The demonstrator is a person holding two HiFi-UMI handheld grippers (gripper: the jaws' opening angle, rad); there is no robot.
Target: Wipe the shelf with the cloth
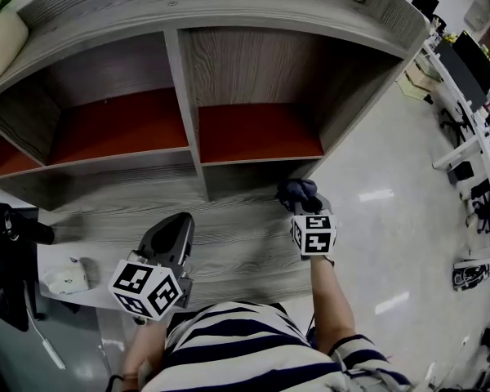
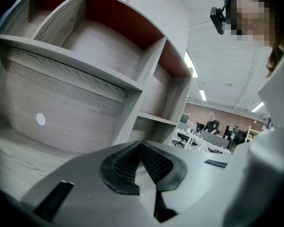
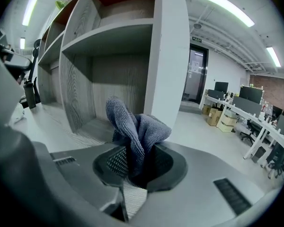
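The grey wood-grain shelf unit (image 1: 229, 227) has a wide lower surface and two upper compartments with red floors (image 1: 257, 133). My right gripper (image 1: 304, 201) is shut on a bunched dark blue-grey cloth (image 1: 298, 190), held at the right end of the lower surface, near the right side panel. In the right gripper view the cloth (image 3: 135, 131) sticks up between the jaws beside that panel (image 3: 170, 56). My left gripper (image 1: 167, 237) hovers over the front of the lower surface; its jaws meet with nothing between them (image 2: 141, 145).
A white table (image 1: 65, 288) at the left carries a small white object (image 1: 65, 276) and black equipment (image 1: 4, 260). A potted plant (image 1: 0, 23) stands on the shelf top. Office desks and chairs (image 1: 474, 137) line the right, across glossy floor (image 1: 384, 219).
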